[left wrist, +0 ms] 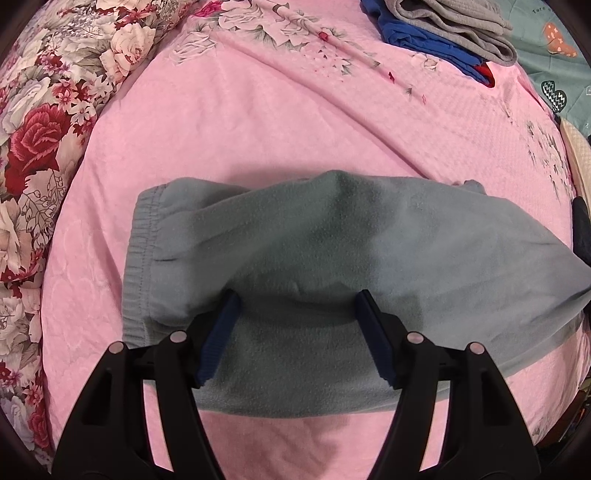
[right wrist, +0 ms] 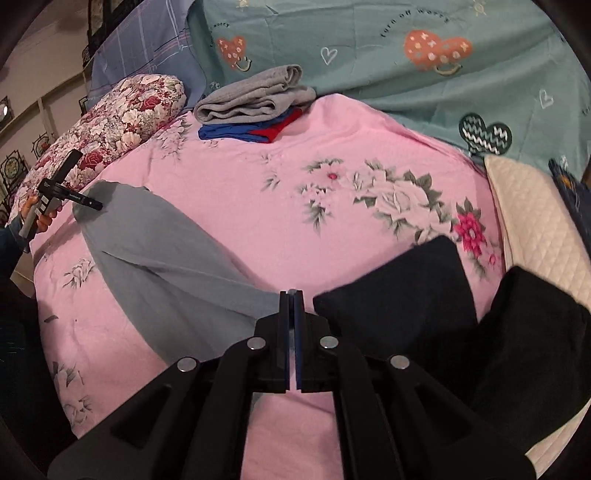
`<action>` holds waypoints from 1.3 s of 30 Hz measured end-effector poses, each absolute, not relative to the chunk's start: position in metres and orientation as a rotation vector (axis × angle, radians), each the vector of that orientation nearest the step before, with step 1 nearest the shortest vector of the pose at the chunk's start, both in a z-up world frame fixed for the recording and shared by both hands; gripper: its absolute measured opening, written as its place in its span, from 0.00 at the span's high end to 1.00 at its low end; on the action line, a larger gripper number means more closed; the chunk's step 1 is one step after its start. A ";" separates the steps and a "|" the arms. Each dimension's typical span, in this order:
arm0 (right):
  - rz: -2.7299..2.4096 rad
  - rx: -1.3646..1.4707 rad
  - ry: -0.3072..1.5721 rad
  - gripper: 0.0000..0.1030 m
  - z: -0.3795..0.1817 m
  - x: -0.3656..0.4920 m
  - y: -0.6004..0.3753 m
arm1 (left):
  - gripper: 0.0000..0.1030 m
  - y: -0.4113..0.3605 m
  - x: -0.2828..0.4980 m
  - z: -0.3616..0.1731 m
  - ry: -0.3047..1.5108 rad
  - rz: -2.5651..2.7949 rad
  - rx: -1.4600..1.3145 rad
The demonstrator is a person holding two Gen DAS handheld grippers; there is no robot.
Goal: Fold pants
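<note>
Starting at the left of the left wrist view: lying along the edge of the bed, a rolled quilt with red and white roses (left wrist: pixel 37 147). Next to it, spreading flat on the pink floral bedsheet (left wrist: pixel 240 129), the grey-green fleece pants (left wrist: pixel 332 251), with the elastic waistband turning to the left. Standing wide open over the pants near the waistband, the left tongs (left wrist: pixel 295 299), the blue pads pressing down on the cloth at both sides and not pinching it. Far up at the right, resting on the sheet, a pile of folded grey and blue clothes (left wrist: pixel 443 33).

In the right wrist view, again from the left: gripping the handle of the left tongs (right wrist: pixel 62 188), a person's hand (right wrist: pixel 37 218). Running from there toward the middle, one leg of the pants (right wrist: pixel 155 258). Closing tight at the end of this leg, the right tongs (right wrist: pixel 291 295), seemingly holding a thin strip of the grey cloth between the pads. Lying just to the right, two black cushions (right wrist: pixel 399 295), and beyond them a cream quilted cover (right wrist: pixel 535 221).
</note>
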State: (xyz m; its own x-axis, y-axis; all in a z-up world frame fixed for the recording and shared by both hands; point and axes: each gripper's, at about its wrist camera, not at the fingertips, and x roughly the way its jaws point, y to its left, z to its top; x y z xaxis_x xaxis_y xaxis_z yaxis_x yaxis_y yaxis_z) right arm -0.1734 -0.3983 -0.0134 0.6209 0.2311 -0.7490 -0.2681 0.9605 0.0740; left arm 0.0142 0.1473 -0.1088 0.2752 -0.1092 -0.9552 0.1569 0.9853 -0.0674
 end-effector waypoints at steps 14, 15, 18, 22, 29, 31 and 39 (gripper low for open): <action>0.276 -0.032 0.946 0.75 -0.066 -0.236 -0.381 | 0.33 0.173 0.014 -0.106 1.318 -0.152 0.046; 0.282 -0.077 0.917 0.72 -0.060 -0.238 -0.371 | 0.33 0.177 0.012 -0.104 1.314 -0.148 0.032; 0.379 -0.106 0.901 0.72 -0.052 -0.233 -0.337 | 0.33 0.187 -0.002 -0.091 1.272 -0.152 -0.001; 0.399 -0.142 0.937 0.72 -0.063 -0.222 -0.298 | 0.29 0.201 -0.019 -0.082 1.218 -0.148 -0.013; 0.264 -0.544 0.913 0.72 -0.089 -0.214 -0.259 | 0.29 0.223 -0.006 -0.110 1.261 -0.076 -0.060; 0.270 -0.588 0.910 0.72 -0.096 -0.214 -0.254 | 0.29 0.226 0.001 -0.114 1.247 -0.058 -0.064; 0.295 -0.537 0.869 0.98 -0.070 -0.217 -0.249 | 0.29 0.227 0.015 -0.113 1.247 -0.035 -0.064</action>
